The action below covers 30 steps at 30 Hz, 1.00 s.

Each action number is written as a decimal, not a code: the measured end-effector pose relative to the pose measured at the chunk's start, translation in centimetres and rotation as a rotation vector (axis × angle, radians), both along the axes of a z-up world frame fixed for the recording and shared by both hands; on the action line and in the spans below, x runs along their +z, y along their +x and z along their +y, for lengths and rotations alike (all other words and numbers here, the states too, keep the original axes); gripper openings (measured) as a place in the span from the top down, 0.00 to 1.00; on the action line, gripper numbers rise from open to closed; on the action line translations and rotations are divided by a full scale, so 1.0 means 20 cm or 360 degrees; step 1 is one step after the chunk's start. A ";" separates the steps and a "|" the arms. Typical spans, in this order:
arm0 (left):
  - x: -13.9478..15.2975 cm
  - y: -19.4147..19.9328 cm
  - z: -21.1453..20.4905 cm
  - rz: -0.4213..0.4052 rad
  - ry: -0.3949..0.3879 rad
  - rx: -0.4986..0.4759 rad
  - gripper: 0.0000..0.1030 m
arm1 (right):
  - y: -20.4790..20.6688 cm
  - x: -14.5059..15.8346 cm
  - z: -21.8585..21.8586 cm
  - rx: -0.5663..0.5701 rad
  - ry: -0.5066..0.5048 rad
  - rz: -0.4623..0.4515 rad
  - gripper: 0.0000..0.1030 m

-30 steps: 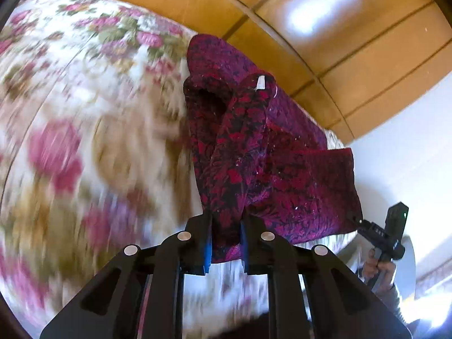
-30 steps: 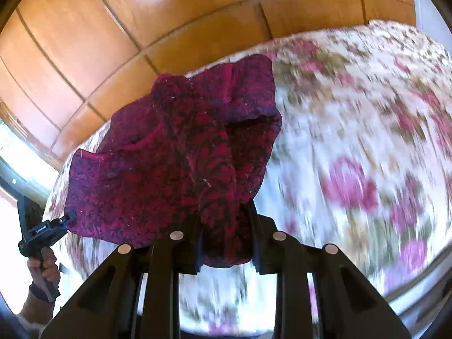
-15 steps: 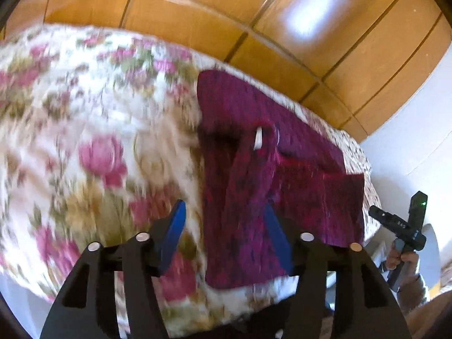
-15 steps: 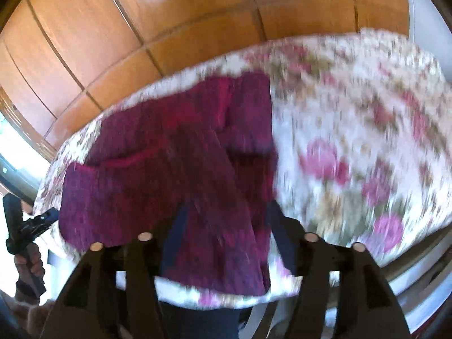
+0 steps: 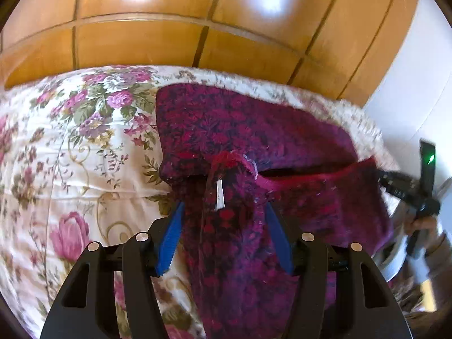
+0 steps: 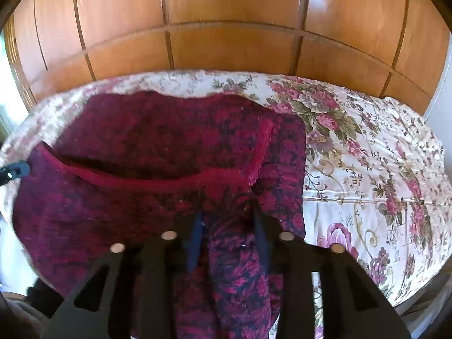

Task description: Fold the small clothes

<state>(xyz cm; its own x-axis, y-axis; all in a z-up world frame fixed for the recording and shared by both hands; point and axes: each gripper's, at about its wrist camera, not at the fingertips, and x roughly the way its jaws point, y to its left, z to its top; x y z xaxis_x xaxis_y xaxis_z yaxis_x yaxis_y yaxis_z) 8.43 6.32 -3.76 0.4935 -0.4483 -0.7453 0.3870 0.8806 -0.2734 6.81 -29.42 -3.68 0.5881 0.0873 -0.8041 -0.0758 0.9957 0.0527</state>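
Left tongs (image 5: 223, 234) wide open, blue pads either side of hanging cloth, not pinching. Right tongs (image 6: 227, 237) open too, cloth between pads. Dark red flowery knit top (image 6: 158, 152) lies on flowery bed cover (image 6: 367, 169), front part hanging over near edge. White tag (image 5: 219, 196) near neck. Brown wooden wall (image 6: 226, 42) behind bed.

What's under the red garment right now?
The garment lies on the floral bedspread, which shows around it on the far and right sides. Its near edge hangs over the bed's front. Anything beneath the cloth itself is covered.
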 end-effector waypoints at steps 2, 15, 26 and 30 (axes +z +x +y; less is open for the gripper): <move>-0.03 0.02 -0.03 0.0012 0.0027 -0.0029 0.45 | 0.02 -0.05 -0.02 -0.0028 0.0008 0.0031 0.75; -0.03 0.03 0.01 -0.0001 -0.0101 0.0034 0.85 | 0.00 -0.09 0.02 -0.0027 -0.0112 -0.0002 0.79; 0.22 -0.23 0.09 -0.0271 -0.0215 0.0025 0.85 | -0.21 0.27 0.00 -0.0032 -0.0007 -0.0242 0.84; 0.29 -0.21 0.11 -0.0335 -0.0223 0.0065 0.85 | -0.19 0.38 -0.01 -0.0044 0.0060 -0.0327 0.84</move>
